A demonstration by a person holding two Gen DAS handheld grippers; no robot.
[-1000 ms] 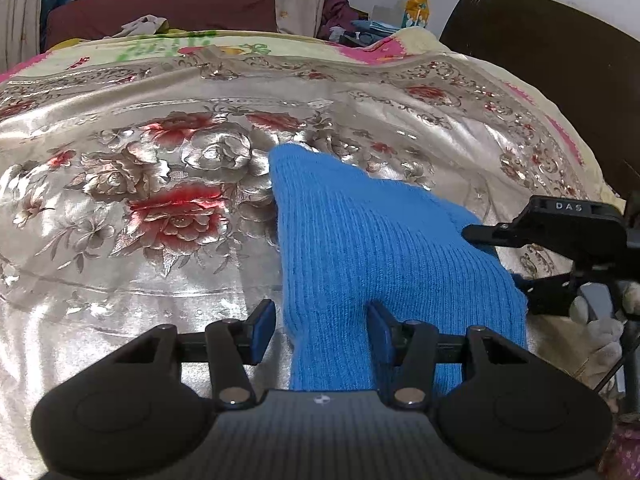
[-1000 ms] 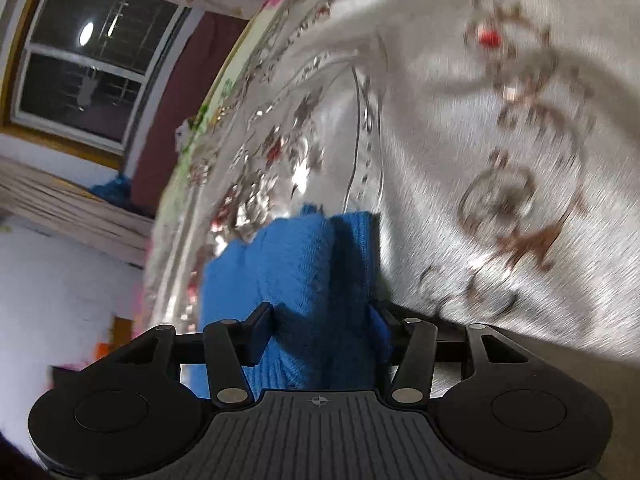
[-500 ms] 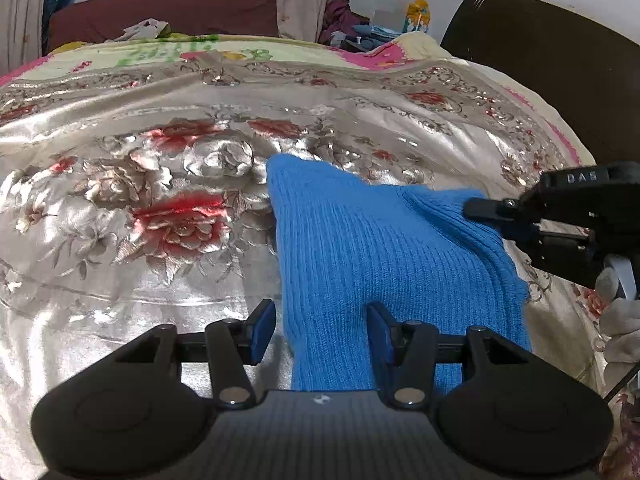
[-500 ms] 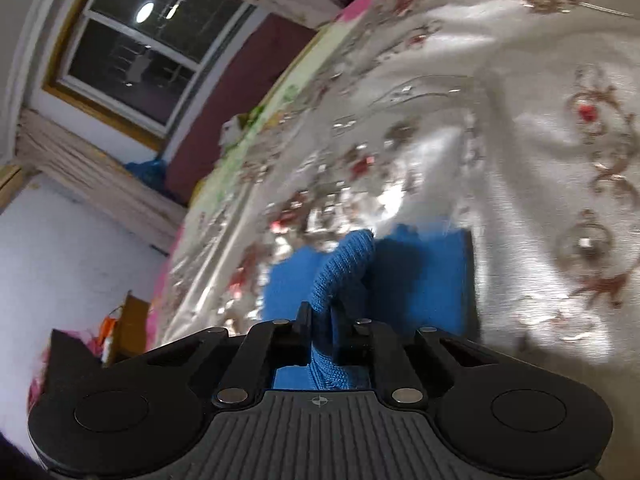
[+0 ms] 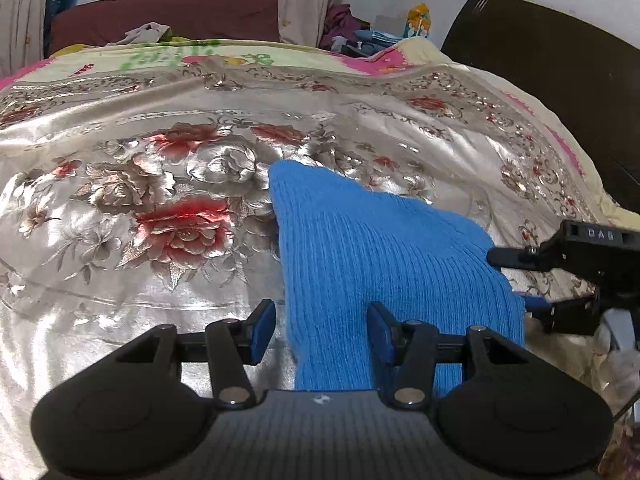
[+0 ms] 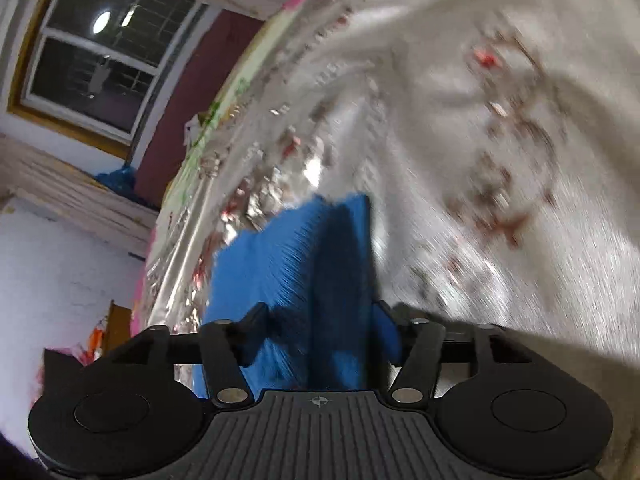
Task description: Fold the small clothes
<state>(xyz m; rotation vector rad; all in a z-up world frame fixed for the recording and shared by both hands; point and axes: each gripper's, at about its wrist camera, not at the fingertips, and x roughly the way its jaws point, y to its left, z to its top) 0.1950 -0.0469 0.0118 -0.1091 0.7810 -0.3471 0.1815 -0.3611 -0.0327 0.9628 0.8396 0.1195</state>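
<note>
A blue knitted garment (image 5: 368,256) lies on the silvery floral bedspread (image 5: 160,216). My left gripper (image 5: 320,330) is open, its jaws straddling the garment's near left edge. My right gripper (image 6: 320,332) is open, with the garment (image 6: 304,264) between its jaws; this view is motion-blurred. The right gripper also shows in the left wrist view (image 5: 516,280) at the garment's right edge, its jaws apart.
A dark wooden headboard (image 5: 560,92) stands at the right. A maroon sofa (image 5: 168,16) with loose clothes lies beyond the bed, under a window (image 6: 92,56). A pile of clothes (image 5: 352,36) sits at the far corner.
My right gripper pinched the garment's right edge and lifted it half a second ago, then opened and let it go. The left gripper has stayed open in place.
</note>
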